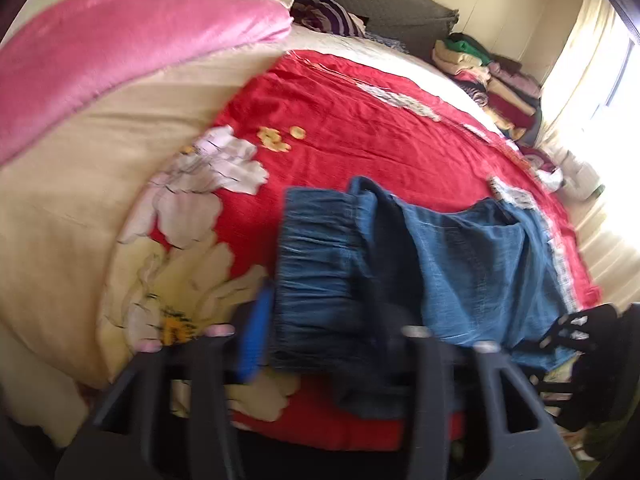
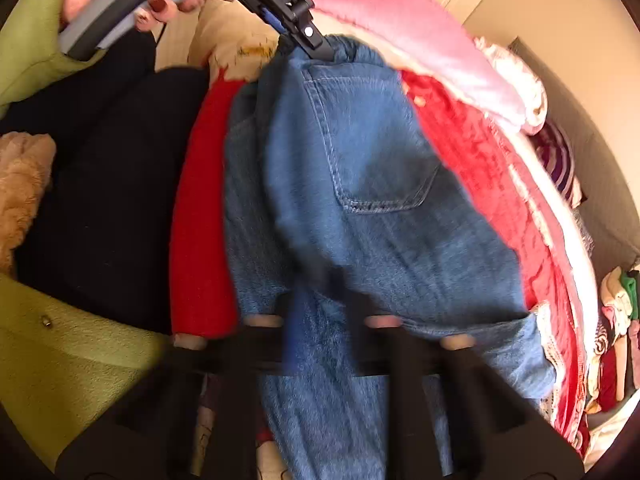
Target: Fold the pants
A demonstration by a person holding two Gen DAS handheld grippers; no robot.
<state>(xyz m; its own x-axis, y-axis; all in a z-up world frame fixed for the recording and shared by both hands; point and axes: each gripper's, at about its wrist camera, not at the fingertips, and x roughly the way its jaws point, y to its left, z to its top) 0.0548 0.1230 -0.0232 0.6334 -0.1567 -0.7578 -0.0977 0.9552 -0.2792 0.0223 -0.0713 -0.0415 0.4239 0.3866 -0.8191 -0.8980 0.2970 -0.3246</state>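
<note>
Both grippers clench the blue jeans (image 2: 360, 200) over the red floral bedspread (image 1: 360, 128): the left gripper (image 2: 316, 46) pinches the waistband, the right gripper (image 2: 320, 312) grips denim lower down, and the jeans' far part rests on the bedspread.

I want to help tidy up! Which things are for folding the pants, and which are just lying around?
For the job:
- jeans
- left tongs, pinching the waistband
- right tongs, shut on the jeans lower down

Just lying about:
- red flowery bedspread, under the jeans
- pink blanket
- clothes pile
- striped pillow
</note>
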